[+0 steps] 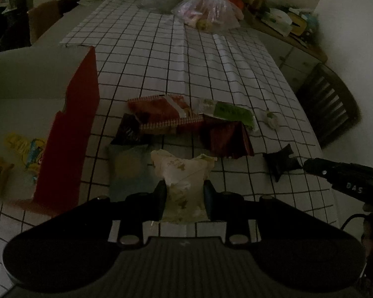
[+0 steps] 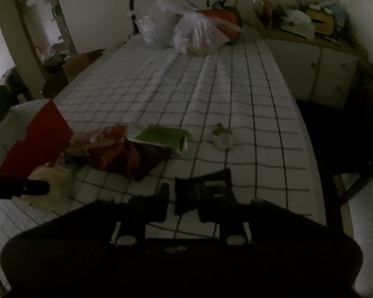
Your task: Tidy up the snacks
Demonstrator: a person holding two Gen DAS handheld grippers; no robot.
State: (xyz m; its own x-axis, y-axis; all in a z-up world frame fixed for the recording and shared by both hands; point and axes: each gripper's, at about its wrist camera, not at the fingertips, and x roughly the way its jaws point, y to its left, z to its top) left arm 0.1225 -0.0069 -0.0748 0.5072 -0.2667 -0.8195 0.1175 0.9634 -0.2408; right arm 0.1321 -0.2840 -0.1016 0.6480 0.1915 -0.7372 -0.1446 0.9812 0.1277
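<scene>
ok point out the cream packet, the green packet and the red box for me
cream packet [image 1: 184, 173]: left wrist view, crumpled upper half above the fingers
green packet [image 2: 161, 136]: right wrist view, middle of green face
red box [image 1: 69, 134]: left wrist view, red side wall

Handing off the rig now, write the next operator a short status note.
Left claw: shut on the cream snack packet, just above the checked tablecloth.
Right claw: around the small black packet; grip unclear in the blur.
Done: yellow snacks already lie in the red-and-white box.
Left: red bags, green packet, pale blue packet and small wrapped candy on the cloth beside the box.
</scene>
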